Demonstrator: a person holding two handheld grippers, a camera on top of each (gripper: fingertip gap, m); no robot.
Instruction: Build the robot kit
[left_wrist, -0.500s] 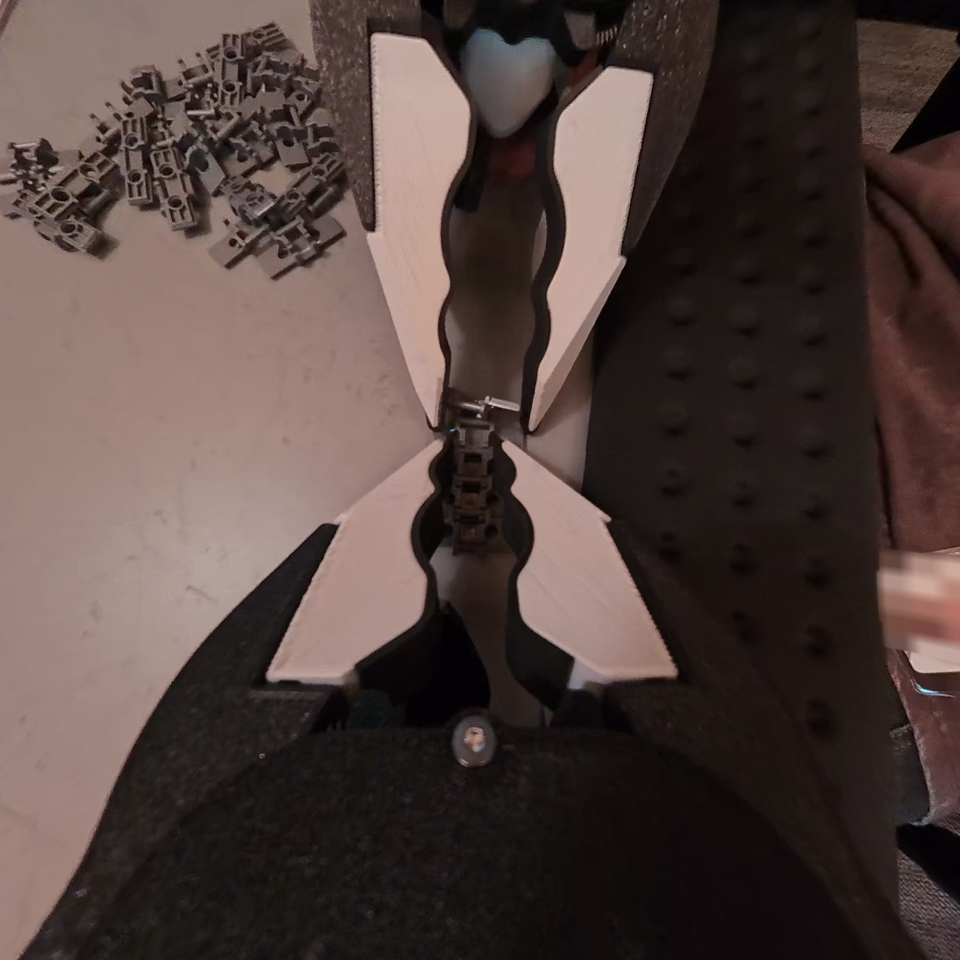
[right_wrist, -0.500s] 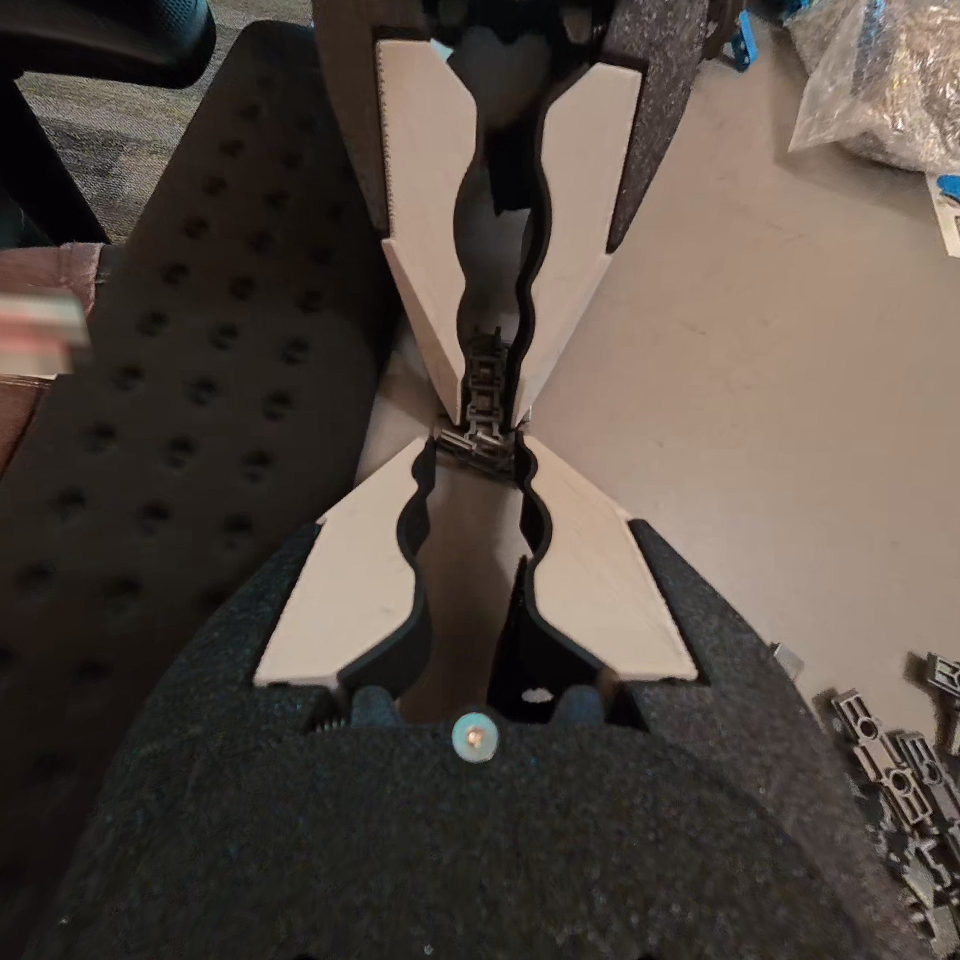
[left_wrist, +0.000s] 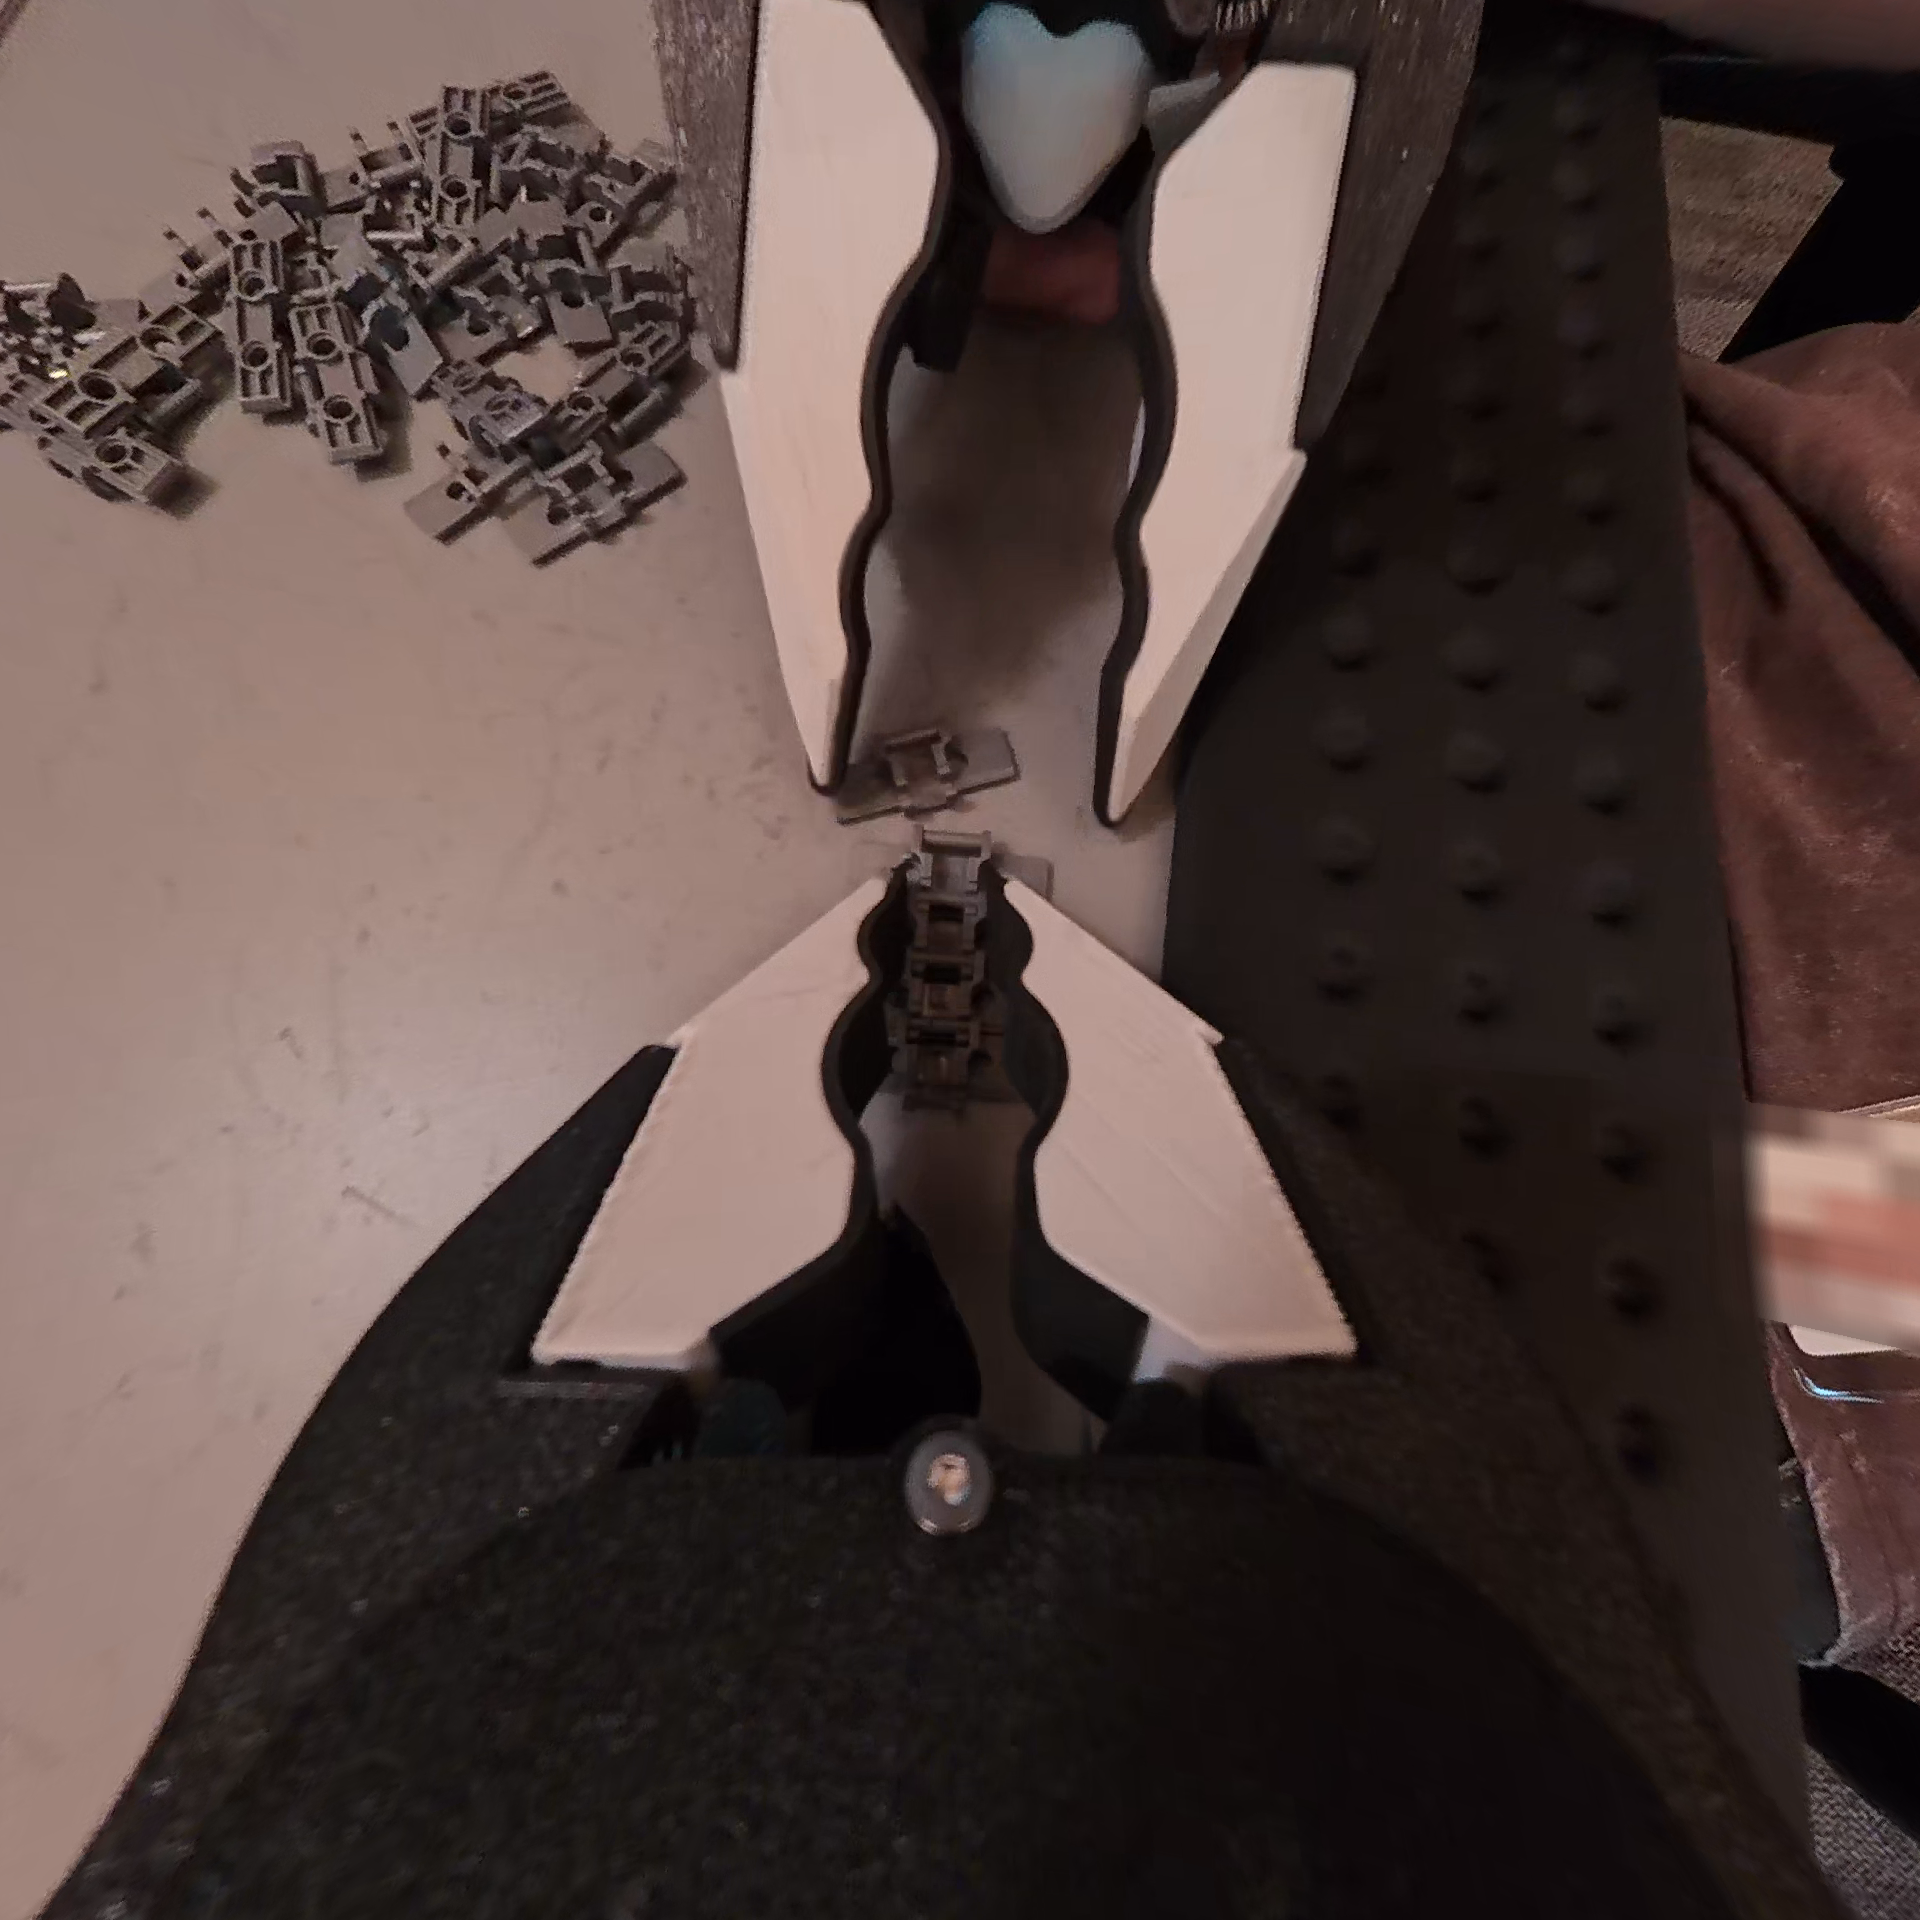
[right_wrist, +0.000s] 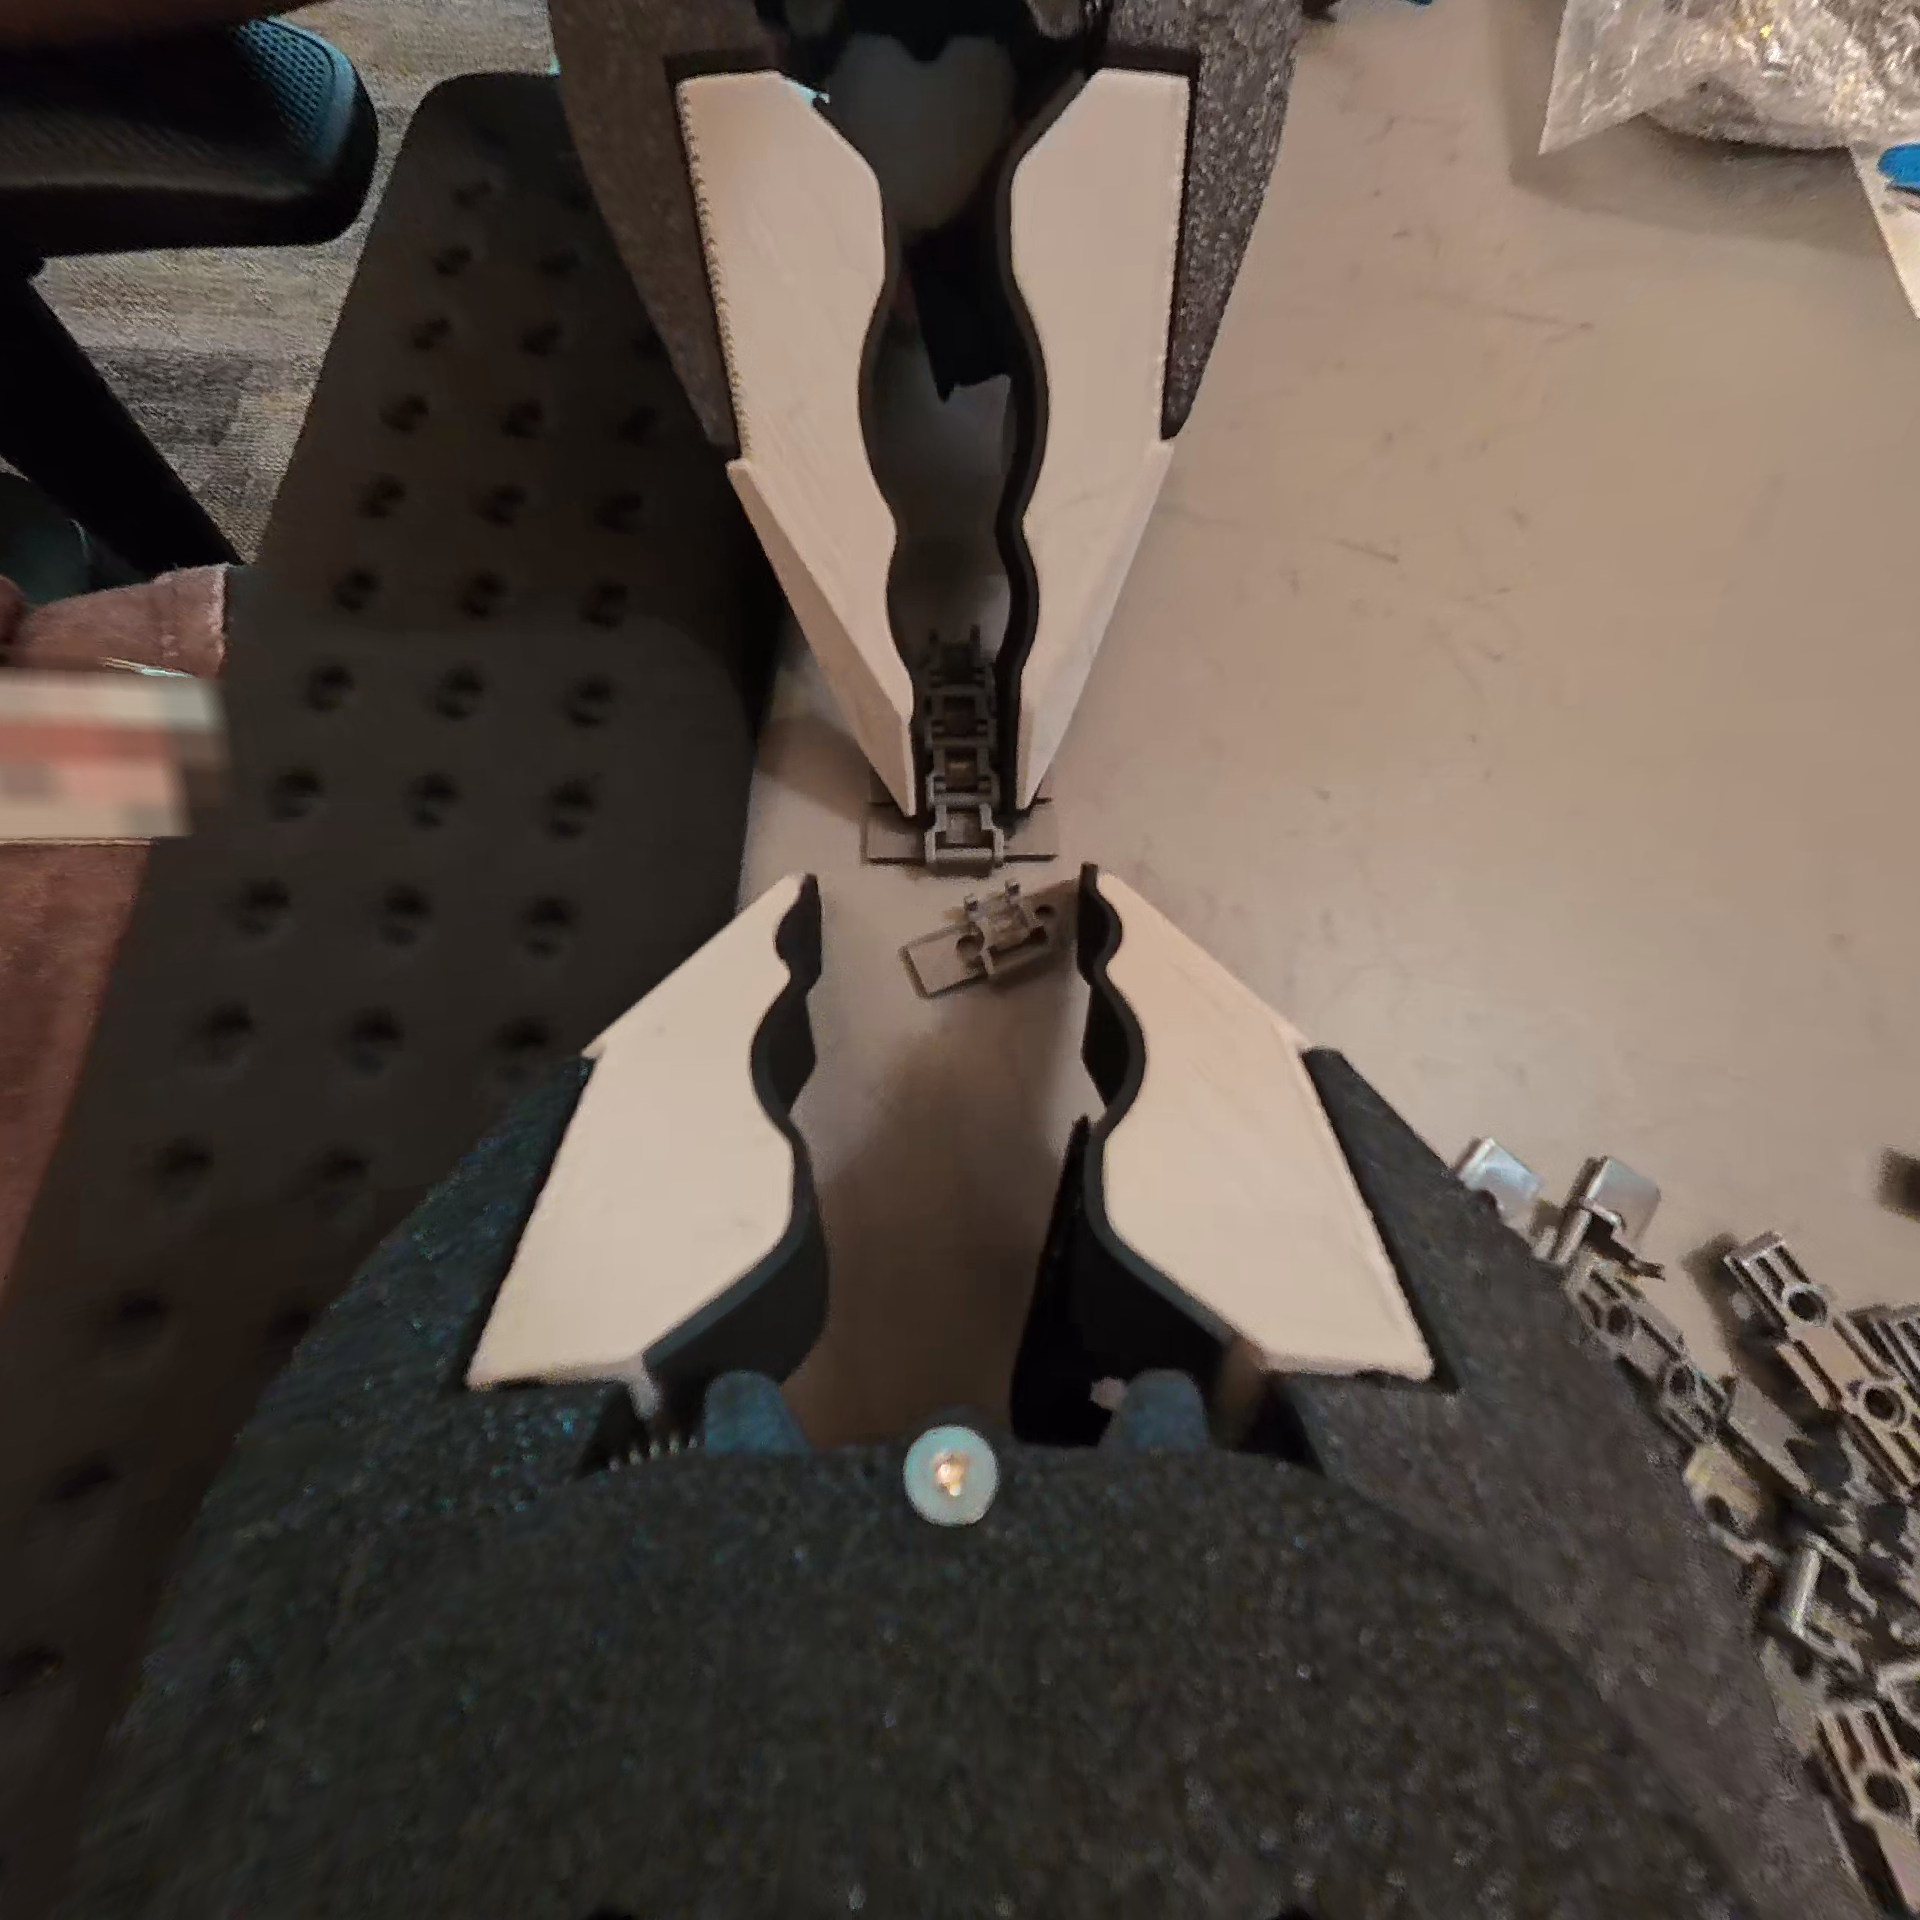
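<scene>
My left gripper (left_wrist: 945, 883) is shut on a short chain of grey plastic links (left_wrist: 943, 987), whose end link sticks out past the fingertips. In the right wrist view this gripper (right_wrist: 961, 810) points toward me with the chain (right_wrist: 961, 727) in its jaws. My right gripper (right_wrist: 945, 894) is open and empty. A single loose grey link (right_wrist: 987, 940) lies flat on the table between its fingertips, just short of the chain's end. In the left wrist view the right gripper (left_wrist: 971, 790) faces mine, with the loose link (left_wrist: 930, 774) by one fingertip.
A pile of several loose grey links (left_wrist: 343, 312) lies on the beige table (left_wrist: 312, 935), also seen in the right wrist view (right_wrist: 1818, 1403). A black perforated mat (left_wrist: 1455, 831) borders the table. A clear plastic bag (right_wrist: 1714, 73) sits beyond. Brown cloth (left_wrist: 1818, 675) lies past the mat. Left and right tips are no more than a few centimetres apart.
My right gripper has opened and let go of the single link, which now lies on the table apart from the chain. My left gripper stays shut on the chain.
</scene>
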